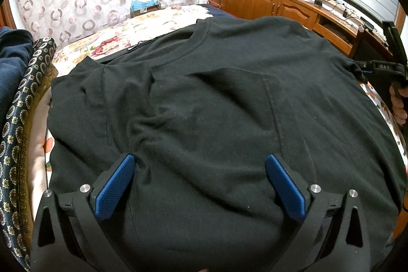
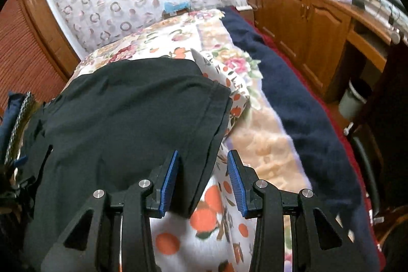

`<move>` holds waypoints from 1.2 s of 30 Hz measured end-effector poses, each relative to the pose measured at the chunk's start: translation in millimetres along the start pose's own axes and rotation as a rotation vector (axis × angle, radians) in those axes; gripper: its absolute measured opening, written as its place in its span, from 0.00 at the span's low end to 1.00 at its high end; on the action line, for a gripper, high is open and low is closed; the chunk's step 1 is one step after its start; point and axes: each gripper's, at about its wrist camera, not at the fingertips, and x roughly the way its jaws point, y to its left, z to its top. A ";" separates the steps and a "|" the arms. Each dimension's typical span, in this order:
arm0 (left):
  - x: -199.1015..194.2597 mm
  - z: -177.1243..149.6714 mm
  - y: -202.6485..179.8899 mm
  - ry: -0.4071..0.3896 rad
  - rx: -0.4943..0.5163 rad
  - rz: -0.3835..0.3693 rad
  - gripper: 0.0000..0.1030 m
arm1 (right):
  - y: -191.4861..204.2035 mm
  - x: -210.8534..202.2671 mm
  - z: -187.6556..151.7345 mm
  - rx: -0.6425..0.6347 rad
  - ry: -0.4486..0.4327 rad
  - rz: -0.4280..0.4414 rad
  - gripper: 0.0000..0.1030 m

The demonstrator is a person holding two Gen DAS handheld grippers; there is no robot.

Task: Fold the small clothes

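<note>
A black T-shirt (image 1: 216,106) lies spread on the floral bed sheet (image 1: 142,29), collar at the far end and creases near its middle. My left gripper (image 1: 201,162) hangs low over the shirt's near part. Its blue pads (image 1: 114,190) stand wide apart and open, and the cloth between them is not pinched. In the right wrist view the shirt (image 2: 127,124) fills the left half. My right gripper (image 2: 202,159) straddles its right edge with the pads (image 2: 168,182) partly apart, a gap on both sides of the cloth. The right tool and a hand (image 1: 399,103) show at the left view's right edge.
A navy blanket (image 2: 293,93) runs along the bed's right side, beyond the floral sheet (image 2: 204,218). Wooden cabinets (image 2: 306,24) with a cluttered top line the right wall, and a small bin (image 2: 354,98) stands on the floor. Patterned dark fabrics (image 1: 23,119) are piled at the left.
</note>
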 end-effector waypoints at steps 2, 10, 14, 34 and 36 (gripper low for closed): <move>0.3 0.4 -0.1 -0.001 -0.001 0.001 1.00 | -2.9 -1.5 2.8 0.021 0.004 0.019 0.40; 0.1 0.2 -0.4 -0.001 -0.001 0.000 1.00 | -14.5 -18.3 2.6 0.006 -0.038 0.022 0.09; -0.2 2.3 -1.8 -0.003 -0.001 0.007 1.00 | -3.0 -36.1 8.0 -0.046 -0.111 0.012 0.04; -52.1 1.4 17.9 -0.117 -0.085 0.003 1.00 | 133.7 -65.5 -13.3 -0.411 -0.064 0.222 0.35; -49.5 -0.4 18.3 -0.110 -0.089 0.001 1.00 | 118.4 -66.2 -15.2 -0.385 -0.057 0.187 0.36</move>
